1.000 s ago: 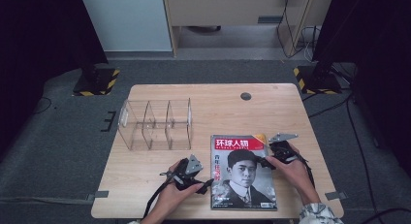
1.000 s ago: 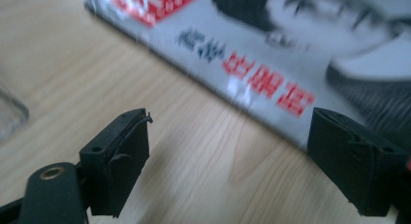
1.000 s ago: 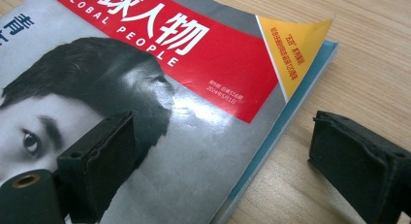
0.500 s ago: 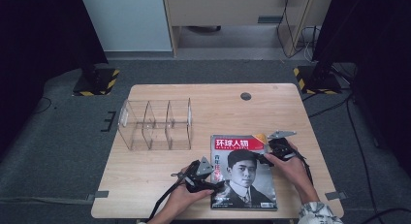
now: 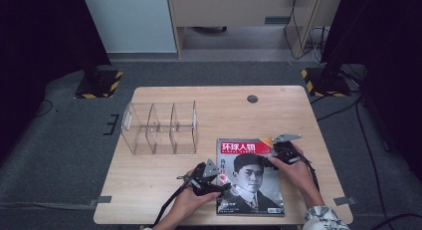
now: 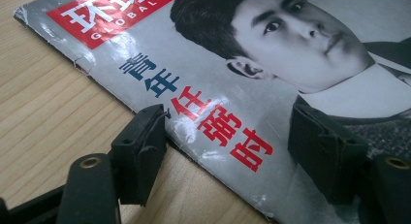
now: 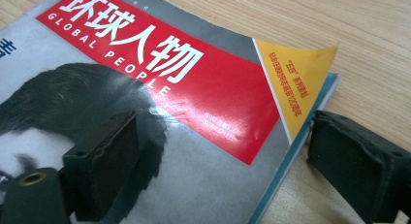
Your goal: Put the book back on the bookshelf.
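High view: magazine [image 5: 250, 176] lies flat on table [image 5: 159, 180], thin, floppy, glossy, prob. slippery. Left tongs [image 6: 225, 146] and right tongs [image 7: 213, 156] open, straddling its side edges; grip there.

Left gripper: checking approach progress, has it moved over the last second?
Yes. The left gripper has moved right, from the bare wood onto the left edge of the glossy portrait magazine, jaws open astride it.

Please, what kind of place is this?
Probably a lab set up for recording: a lone wooden table on grey carpet, dark curtains at both sides, hazard-striped stand bases and loose cables on the floor.
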Tool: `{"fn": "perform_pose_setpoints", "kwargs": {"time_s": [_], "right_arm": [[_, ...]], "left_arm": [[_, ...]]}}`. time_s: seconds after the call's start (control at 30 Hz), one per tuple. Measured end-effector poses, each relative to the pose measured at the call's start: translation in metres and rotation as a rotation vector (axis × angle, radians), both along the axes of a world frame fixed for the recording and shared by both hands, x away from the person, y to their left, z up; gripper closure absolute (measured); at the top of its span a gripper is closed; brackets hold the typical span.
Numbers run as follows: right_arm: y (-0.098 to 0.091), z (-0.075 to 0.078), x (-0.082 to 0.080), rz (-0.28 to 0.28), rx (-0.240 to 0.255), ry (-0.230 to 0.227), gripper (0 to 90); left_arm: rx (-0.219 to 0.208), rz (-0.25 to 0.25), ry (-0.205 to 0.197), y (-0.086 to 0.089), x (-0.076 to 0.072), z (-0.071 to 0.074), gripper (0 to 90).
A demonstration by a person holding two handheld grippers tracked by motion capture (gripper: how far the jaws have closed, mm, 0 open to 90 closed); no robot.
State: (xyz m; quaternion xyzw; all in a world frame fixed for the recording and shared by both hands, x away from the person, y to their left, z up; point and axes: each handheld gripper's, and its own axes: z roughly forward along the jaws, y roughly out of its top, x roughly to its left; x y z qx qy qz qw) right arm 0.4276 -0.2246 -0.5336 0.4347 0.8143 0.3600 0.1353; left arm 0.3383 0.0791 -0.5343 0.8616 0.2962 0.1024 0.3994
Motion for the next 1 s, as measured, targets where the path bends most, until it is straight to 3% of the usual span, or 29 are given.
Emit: {"fn": "perform_pose_setpoints", "kwargs": {"time_s": [0.3, 0.43, 0.63, 0.77, 1.0], "right_arm": [[-0.007, 0.006, -0.005, -0.008, 0.066, 0.021, 19.1], [-0.006, 0.011, -0.009, 0.009, 0.063, -0.002, 19.2], [-0.002, 0.021, -0.016, 0.024, 0.113, -0.035, 22.4], [0.003, 0.024, -0.019, 0.055, 0.104, -0.048, 23.2], [-0.001, 0.017, -0.019, 0.054, 0.049, 0.006, 29.3]], "left_arm": [[0.001, 0.005, -0.001, 0.0, 0.0, 0.0, 28.7], [0.001, 0.005, -0.001, -0.001, 0.0, 0.0, 28.7], [0.001, 0.005, -0.001, -0.001, 0.0, 0.0, 28.7], [0.001, 0.005, -0.001, -0.001, 0.0, 0.0, 28.7], [0.001, 0.005, -0.001, -0.001, 0.0, 0.0, 28.7]]}}
